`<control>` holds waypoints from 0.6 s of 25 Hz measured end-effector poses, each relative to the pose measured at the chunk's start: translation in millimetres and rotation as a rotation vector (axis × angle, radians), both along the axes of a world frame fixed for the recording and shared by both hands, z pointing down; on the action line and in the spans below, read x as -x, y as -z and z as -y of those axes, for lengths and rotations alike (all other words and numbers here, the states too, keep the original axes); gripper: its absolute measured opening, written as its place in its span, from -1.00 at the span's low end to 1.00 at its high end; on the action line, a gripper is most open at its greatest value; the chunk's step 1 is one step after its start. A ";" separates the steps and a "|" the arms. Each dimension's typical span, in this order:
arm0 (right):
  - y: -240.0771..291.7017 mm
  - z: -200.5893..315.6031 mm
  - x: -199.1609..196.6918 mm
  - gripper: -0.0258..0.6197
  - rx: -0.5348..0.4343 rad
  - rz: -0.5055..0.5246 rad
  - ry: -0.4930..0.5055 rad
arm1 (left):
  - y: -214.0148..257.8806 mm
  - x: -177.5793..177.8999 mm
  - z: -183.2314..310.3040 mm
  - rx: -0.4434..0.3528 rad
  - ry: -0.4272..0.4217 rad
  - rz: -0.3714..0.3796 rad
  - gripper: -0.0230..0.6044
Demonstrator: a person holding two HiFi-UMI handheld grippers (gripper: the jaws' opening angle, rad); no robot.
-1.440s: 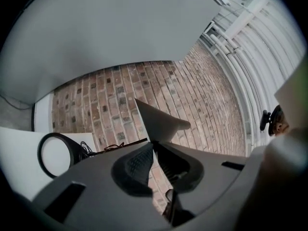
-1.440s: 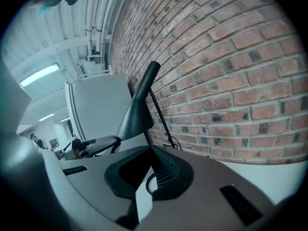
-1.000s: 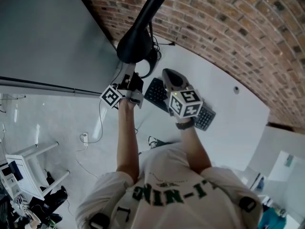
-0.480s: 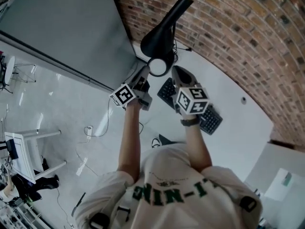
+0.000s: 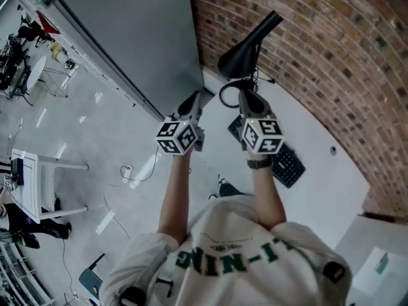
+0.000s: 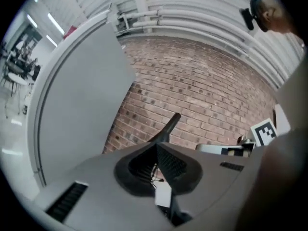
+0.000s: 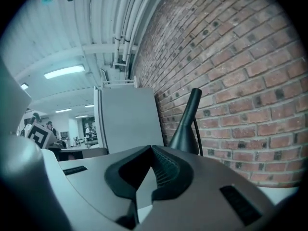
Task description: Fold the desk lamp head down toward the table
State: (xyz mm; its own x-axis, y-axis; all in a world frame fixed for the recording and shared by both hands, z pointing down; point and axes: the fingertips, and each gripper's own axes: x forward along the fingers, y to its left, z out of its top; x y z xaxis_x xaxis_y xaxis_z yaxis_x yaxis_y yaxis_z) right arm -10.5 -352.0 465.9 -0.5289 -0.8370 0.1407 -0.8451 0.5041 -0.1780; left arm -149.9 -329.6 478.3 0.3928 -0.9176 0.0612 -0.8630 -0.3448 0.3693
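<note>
Left tongs (image 5: 196, 99) withdrawn, desk lamp (image 5: 245, 50) slanting upward

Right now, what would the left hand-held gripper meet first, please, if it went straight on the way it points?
Probably the black desk lamp, in line with the shut left hand-held gripper; the brick wall lies behind. Depth is unclear.

We see red brick wall (image 5: 331, 37) on rt, big grey partition (image 5: 127, 37) next to it. Pale glossy floor (image 5: 83, 139) w/ light reflections. White chair or sm. table (image 5: 38, 183) far left. Overhead: white pipes (image 7: 130, 13), lit strip light (image 7: 65, 71).
</note>
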 end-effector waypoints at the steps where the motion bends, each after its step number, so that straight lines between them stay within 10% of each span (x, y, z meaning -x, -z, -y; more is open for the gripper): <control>1: 5.1 -5.0 2.0 -0.91 -0.016 -0.009 -0.003 | 7.6 3.3 -7.3 -0.022 0.023 0.044 -0.92; 6: 20.8 -27.0 8.2 -0.91 -0.081 -0.073 -0.011 | 34.5 10.5 -38.2 -0.092 0.090 0.187 -0.92; 15: 29.1 -49.4 7.6 -0.91 -0.112 -0.105 0.012 | 39.2 6.5 -57.5 -0.090 0.127 0.205 -0.92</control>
